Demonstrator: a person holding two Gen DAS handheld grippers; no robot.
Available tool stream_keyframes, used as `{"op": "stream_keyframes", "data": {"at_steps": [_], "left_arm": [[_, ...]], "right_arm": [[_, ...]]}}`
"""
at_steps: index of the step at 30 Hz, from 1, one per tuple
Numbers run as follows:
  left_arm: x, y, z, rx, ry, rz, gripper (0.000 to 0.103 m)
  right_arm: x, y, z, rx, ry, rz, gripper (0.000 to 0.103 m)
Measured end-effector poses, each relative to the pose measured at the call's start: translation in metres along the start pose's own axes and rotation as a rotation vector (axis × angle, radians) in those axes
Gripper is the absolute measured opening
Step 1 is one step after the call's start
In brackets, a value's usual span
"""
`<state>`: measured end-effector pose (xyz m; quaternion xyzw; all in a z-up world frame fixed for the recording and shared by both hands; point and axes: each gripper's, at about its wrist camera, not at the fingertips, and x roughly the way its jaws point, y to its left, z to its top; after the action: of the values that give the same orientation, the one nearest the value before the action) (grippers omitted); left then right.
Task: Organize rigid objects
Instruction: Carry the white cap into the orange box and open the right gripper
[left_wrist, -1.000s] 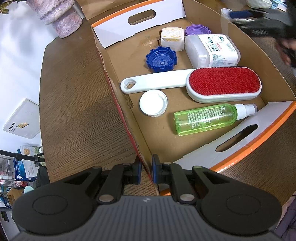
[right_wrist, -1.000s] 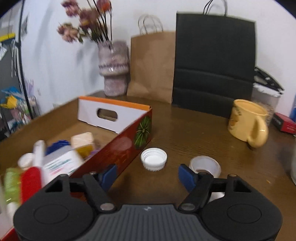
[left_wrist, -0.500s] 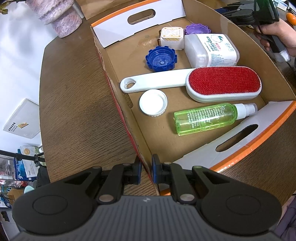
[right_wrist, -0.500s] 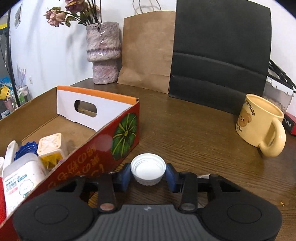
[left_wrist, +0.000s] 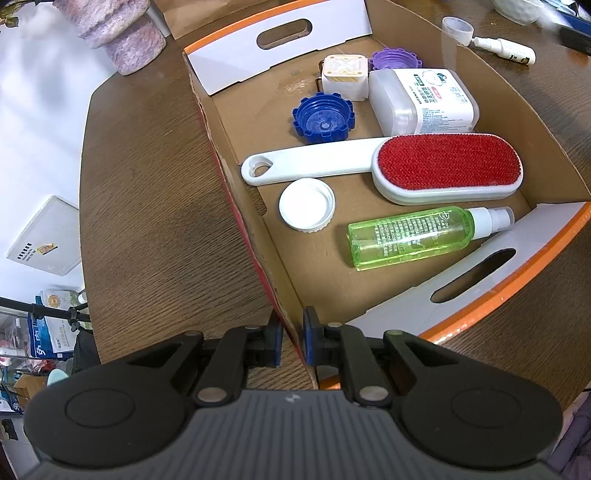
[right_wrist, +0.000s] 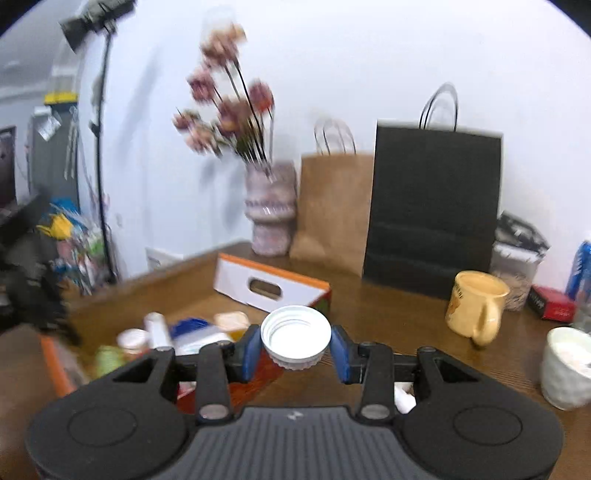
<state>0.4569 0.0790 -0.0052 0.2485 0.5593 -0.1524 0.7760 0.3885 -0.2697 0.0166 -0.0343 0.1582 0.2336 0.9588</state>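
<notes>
Box (left_wrist: 240, 206) is already holding several items; left tongs (left_wrist: 291, 341) are pinching its wall, right tongs (right_wrist: 295, 349) are gripping a white cap (right_wrist: 295, 332), mug (right_wrist: 476, 312) beyond them waiting.

The left tongs (left_wrist: 291, 341) point steeply down with jaws pinched on a cardboard wall, while the right tongs (right_wrist: 295, 349), nearly level, have just closed onto a white cap.

You face a white wall (right_wrist: 369, 55); a dark wood table (left_wrist: 147, 184) sits under it, lamp stand (right_wrist: 99, 147) left
</notes>
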Motion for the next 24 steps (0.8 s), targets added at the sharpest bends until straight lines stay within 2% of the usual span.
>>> {"op": "stream_keyframes", "data": {"at_steps": [5, 10, 14, 17, 19, 24], "left_arm": [[0.0, 0.0, 0.0, -0.004, -0.003, 0.0, 0.011], [0.0, 0.0, -0.001, -0.002, -0.003, 0.0, 0.011], [0.0, 0.0, -0.001, -0.003, -0.006, -0.003, 0.011], [-0.001, 0.0, -0.001, 0.001, -0.006, -0.003, 0.011], [-0.001, 0.0, 0.0, 0.0, -0.005, -0.005, 0.011], [0.0, -0.002, 0.0, 0.004, -0.004, -0.004, 0.012]], "right_arm": [[-0.061, 0.014, -0.013, -0.016, -0.038, 0.026, 0.039], [-0.07, 0.012, -0.007, -0.022, -0.026, 0.025, 0.039], [-0.045, 0.017, 0.007, -0.047, -0.008, 0.122, 0.039], [-0.008, 0.028, 0.022, -0.094, 0.025, 0.176, 0.039], [0.017, 0.034, 0.033, -0.094, 0.054, 0.246, 0.039], [0.09, 0.068, 0.055, -0.137, 0.209, 0.455, 0.039]]}}
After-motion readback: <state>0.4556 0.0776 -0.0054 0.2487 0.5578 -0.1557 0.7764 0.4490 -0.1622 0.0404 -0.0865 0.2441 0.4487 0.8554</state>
